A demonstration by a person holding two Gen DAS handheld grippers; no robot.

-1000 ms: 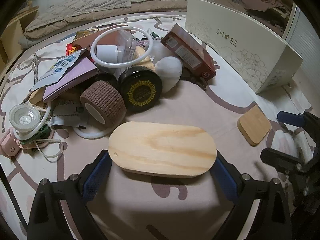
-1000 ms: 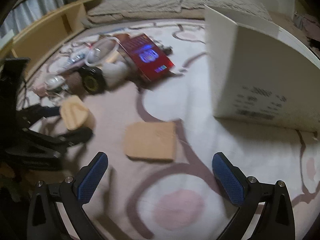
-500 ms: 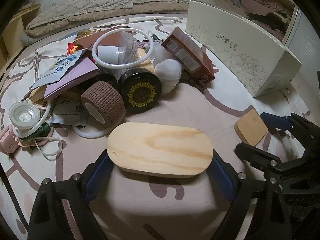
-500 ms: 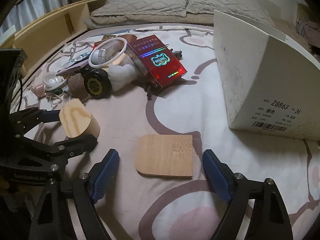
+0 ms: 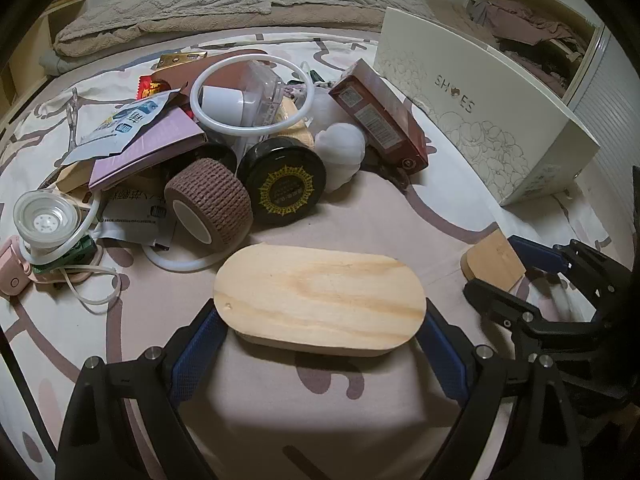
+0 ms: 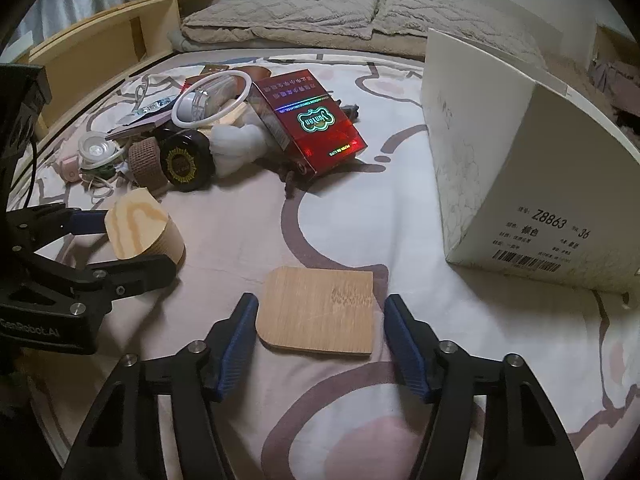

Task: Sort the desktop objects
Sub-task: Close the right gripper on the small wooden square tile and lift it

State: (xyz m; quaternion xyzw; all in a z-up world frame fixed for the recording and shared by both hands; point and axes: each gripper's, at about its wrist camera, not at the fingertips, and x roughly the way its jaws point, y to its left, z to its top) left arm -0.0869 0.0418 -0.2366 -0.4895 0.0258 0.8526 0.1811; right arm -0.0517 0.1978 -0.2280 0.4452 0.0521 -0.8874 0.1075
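Note:
An oval wooden block (image 5: 320, 296) rests on the patterned bed cover, and my left gripper (image 5: 319, 314) is shut on its two rounded ends with the blue pads pressing. The right wrist view shows the same block (image 6: 136, 228) in the left gripper (image 6: 124, 240). A flat wooden board (image 6: 320, 312) with rounded corners lies on the cover between the jaws of my right gripper (image 6: 320, 304). These jaws are closing, and a small gap remains on each side of the board. In the left wrist view the board (image 5: 492, 264) shows between the right gripper's fingers (image 5: 500, 270).
A white shoe box (image 6: 520, 180) stands at the right. A pile at the back left holds a red carton (image 6: 312, 128), a black round tin (image 5: 286, 192), a brown bandage roll (image 5: 208, 204) and a white ring (image 5: 248, 100). Pillows lie behind, and a wooden shelf (image 6: 100, 52) is at the left.
The right gripper's jaws have narrowed around the flat board, which now lies closer between them. The left gripper's pads have drawn in against the oval block's ends.

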